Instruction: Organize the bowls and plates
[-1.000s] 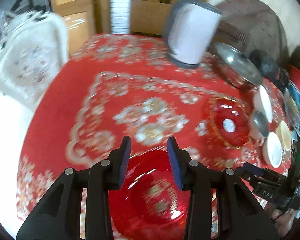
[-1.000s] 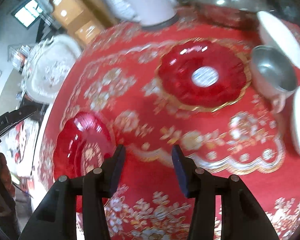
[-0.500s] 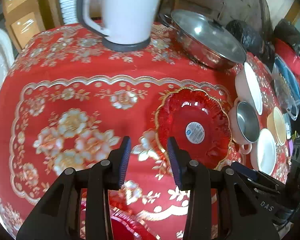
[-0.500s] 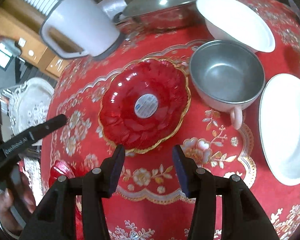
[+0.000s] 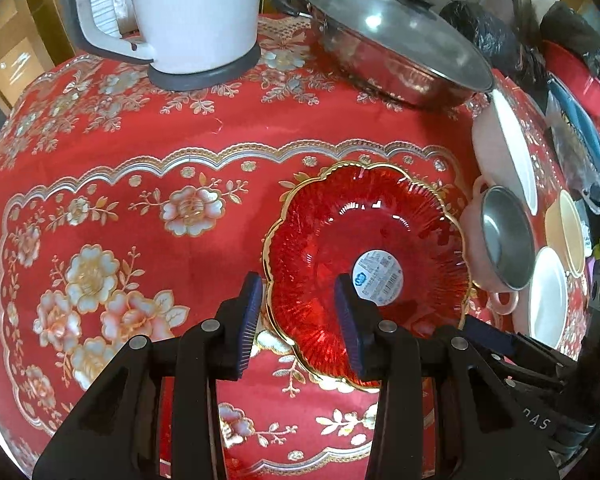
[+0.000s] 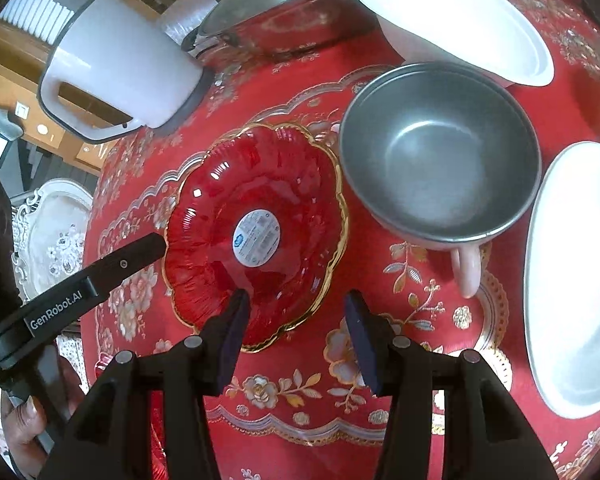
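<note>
A red glass plate with a gold scalloped rim and a round sticker (image 5: 380, 240) (image 6: 260, 204) lies on the red flowered tablecloth. My left gripper (image 5: 296, 312) is open, its jaws straddling the plate's near left rim. My right gripper (image 6: 296, 312) is open, just before the plate's near right edge; its left fingertip overlaps the rim. The left gripper's finger (image 6: 132, 256) shows at the plate's left side in the right wrist view. A metal bowl in a pink handled holder (image 5: 504, 240) (image 6: 440, 152) stands right of the plate. White dishes (image 6: 576, 280) (image 6: 456, 20) lie beside it.
A white electric kettle (image 5: 188, 12) (image 6: 116, 64) and a lidded steel pan (image 5: 396, 48) (image 6: 276, 8) stand at the back. A cream bowl (image 5: 568, 232) and bags sit at the far right. A sliver of another red plate (image 6: 104, 364) shows at the table's left edge.
Both grippers have moved right and forward, away from the smaller red plate, and closed in on the gold-rimmed plate. Both stay open.
</note>
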A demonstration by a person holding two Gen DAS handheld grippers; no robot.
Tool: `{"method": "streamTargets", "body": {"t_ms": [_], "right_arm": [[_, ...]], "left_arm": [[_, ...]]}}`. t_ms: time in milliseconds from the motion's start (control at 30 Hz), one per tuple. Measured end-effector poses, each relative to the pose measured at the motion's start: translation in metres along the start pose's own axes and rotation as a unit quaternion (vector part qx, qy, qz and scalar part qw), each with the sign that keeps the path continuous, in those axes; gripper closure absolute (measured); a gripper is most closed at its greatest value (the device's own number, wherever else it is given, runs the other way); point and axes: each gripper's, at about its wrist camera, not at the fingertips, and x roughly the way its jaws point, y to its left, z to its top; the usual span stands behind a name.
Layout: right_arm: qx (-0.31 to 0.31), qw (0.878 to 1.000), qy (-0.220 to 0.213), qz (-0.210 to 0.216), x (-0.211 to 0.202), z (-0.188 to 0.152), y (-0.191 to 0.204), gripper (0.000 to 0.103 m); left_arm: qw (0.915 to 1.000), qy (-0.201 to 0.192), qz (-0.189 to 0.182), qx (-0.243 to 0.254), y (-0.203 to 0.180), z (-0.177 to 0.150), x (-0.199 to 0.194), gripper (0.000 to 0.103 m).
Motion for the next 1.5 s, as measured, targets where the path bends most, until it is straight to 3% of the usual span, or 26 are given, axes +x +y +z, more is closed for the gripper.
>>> {"method": "streamTargets", "body": {"t_ms": [433, 833, 933, 1100, 1500], "right_arm": [[-0.003, 1.0, 0.001, -0.022, 0.012, 0.014, 0.003, 0.053], [-0.04, 0.999, -0.003, -0.037, 0.017, 0.019, 0.013, 0.055], [-0.041, 0.998, -0.007, -0.043, 0.017, 0.02, 0.011, 0.064], [-0.033, 0.999, -0.008, -0.041, 0.016, 0.021, 0.0, 0.09], [-0.037, 0.999, -0.009, -0.03, 0.012, 0.018, -0.001, 0.092]], "left_arm": [[0.9993, 0.035, 0.003, -0.011, 0.002, 0.01, 0.036, 0.066], [0.999, 0.028, 0.031, 0.013, -0.013, 0.015, 0.053, 0.066], [0.9986, 0.022, 0.042, 0.023, -0.017, 0.014, 0.055, 0.066], [0.9982, 0.016, 0.051, 0.027, -0.021, 0.014, 0.057, 0.067], [0.9974, 0.005, 0.066, 0.026, -0.01, 0.012, 0.053, 0.076]]}}
